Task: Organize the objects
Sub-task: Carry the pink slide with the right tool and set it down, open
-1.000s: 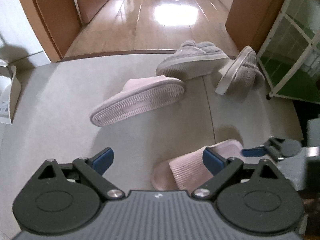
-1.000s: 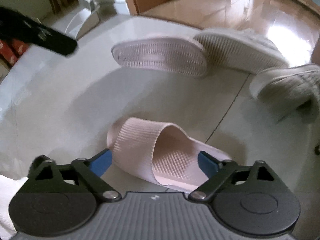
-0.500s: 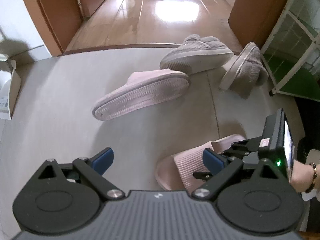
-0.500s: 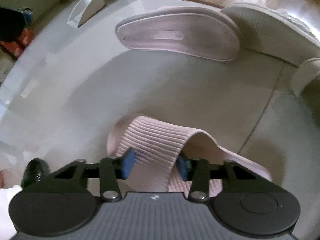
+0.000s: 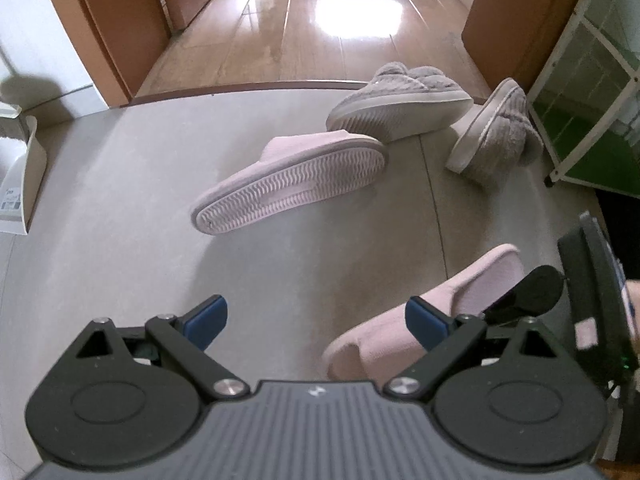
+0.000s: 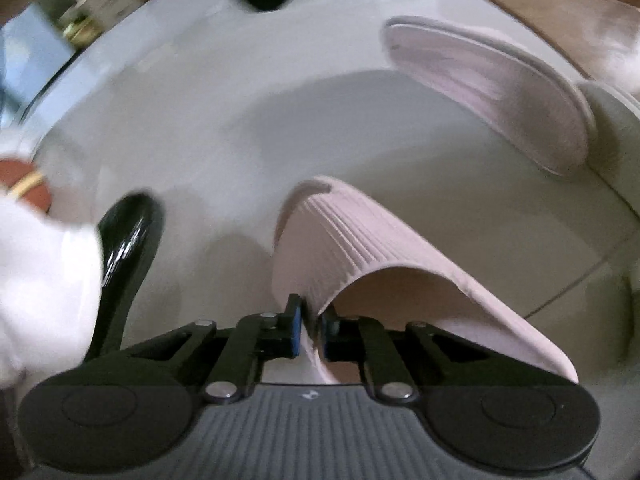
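My right gripper [image 6: 311, 330] is squeezed tight on the pink slide slipper [image 6: 360, 248]. Its two blue pads pinch the edge of the ribbed strap, and the strap curves up and away from them. The slipper sits low and near in the right wrist view, and its heel end is cut off behind my gripper body.

My left gripper [image 5: 316, 318] has let go of everything. Its jaws stand wide apart with only bare grey floor [image 5: 120, 208] between them. It holds nothing and touches nothing.

In the left wrist view I can see the same pink slide slipper [image 5: 460, 296] at the lower right, partly hidden behind my right-hand finger and the black body of the other gripper.

A second pink slipper [image 5: 292, 184] lies tipped up near the middle of the floor, showing me its wavy sole. Its far end rests against a grey fluffy slipper [image 5: 400, 100]. Another grey fluffy slipper [image 5: 496, 132] stands on its side just to the right, beside a white rack [image 5: 580, 92] with green panels.

The right wrist view is blurry. I can make out a white sleeve [image 6: 44, 272] at the left edge, a shiny black thing [image 6: 128, 240] beside it that I cannot name, and some smeared boxes and jars at the top left that I cannot read. The second pink slipper [image 6: 492, 92] shows there too, but its pattern is smudged
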Motion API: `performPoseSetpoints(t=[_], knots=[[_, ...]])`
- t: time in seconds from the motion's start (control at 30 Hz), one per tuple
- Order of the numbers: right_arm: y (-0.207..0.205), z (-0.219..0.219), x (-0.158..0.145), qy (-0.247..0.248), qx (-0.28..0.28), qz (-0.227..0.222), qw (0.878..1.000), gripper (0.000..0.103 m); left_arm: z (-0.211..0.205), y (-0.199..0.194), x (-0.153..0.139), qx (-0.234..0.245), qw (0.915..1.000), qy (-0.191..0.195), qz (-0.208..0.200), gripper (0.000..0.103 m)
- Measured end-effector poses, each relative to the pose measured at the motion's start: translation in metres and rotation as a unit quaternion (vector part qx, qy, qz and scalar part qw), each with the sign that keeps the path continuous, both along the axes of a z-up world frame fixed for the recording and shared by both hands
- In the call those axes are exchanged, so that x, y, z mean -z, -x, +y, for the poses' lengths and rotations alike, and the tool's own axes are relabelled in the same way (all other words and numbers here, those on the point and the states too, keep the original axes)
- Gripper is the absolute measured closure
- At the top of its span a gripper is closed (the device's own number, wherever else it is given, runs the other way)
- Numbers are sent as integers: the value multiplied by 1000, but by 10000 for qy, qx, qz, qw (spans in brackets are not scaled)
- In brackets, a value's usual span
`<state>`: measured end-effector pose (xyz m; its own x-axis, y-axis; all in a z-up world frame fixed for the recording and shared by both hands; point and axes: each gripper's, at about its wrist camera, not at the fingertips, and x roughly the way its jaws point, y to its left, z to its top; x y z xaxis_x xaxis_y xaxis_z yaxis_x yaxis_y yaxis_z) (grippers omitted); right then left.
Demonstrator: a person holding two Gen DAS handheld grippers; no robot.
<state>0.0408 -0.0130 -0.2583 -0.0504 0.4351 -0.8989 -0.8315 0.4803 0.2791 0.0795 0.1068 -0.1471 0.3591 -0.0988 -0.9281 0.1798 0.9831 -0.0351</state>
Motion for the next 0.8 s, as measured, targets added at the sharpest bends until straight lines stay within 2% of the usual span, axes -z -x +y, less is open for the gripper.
performPoseSetpoints(t=[0.17,0.37,0.5,0.6,0.67,0.7,0.73,0.8], knots=[[11,-1,-3,304,-1025,-30,9943,96,-1,2,3,57,10000,-68,32,8],[15,-8,-19,494,-1995,174,9785,97,-3,3,6,114,9999,-110,62,8],[27,-8,-25,778,-2983,347,9507,97,-5,4,7,157,9998,-77,90,8],[48,-7,-19,1166,-3849,170,9154,97,-8,5,8,219,9996,-117,96,8],[57,-4,-13,1333,-4217,50,8968,97,-9,6,9,241,9996,-130,103,8],[59,-2,-11,1357,-4347,8,8903,97,-9,7,9,244,9996,-134,102,8],[58,0,-10,1346,-4383,-20,8887,96,-10,7,10,247,9995,-140,108,8],[51,6,-9,1391,-4385,-280,8875,86,-9,7,11,270,9995,-129,119,8]])
